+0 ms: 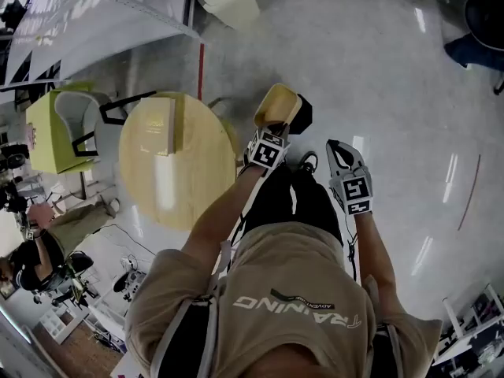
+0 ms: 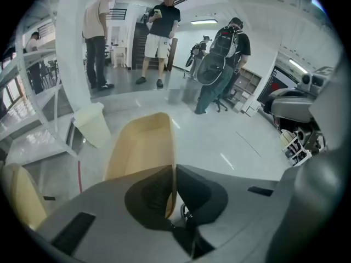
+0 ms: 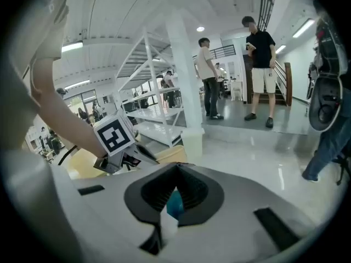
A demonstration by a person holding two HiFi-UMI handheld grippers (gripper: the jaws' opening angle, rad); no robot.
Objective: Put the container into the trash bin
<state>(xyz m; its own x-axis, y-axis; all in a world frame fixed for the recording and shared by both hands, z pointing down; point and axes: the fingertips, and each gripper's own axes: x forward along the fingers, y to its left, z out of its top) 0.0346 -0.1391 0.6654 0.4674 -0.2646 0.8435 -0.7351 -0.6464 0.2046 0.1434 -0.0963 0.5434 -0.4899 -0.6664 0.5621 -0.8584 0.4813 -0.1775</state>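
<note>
Left hand-held gripper (image 2: 174, 170) is clamped on the side wall of the tan plastic container (image 2: 140, 147), which is held in the air just past the right edge of the round yellow wooden worktop (image 1: 177, 164). Right hand-held gripper (image 3: 176, 167) is closed with nothing gripped, over the glossy grey floor (image 1: 378, 69). Cream trash bin (image 1: 230, 0) stands well apart ahead, with open floor between.

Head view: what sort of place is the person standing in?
Likely an open indoor workshop or lab hall: a glossy grey floor, white metal shelving, a round wooden table, and several people standing about.
</note>
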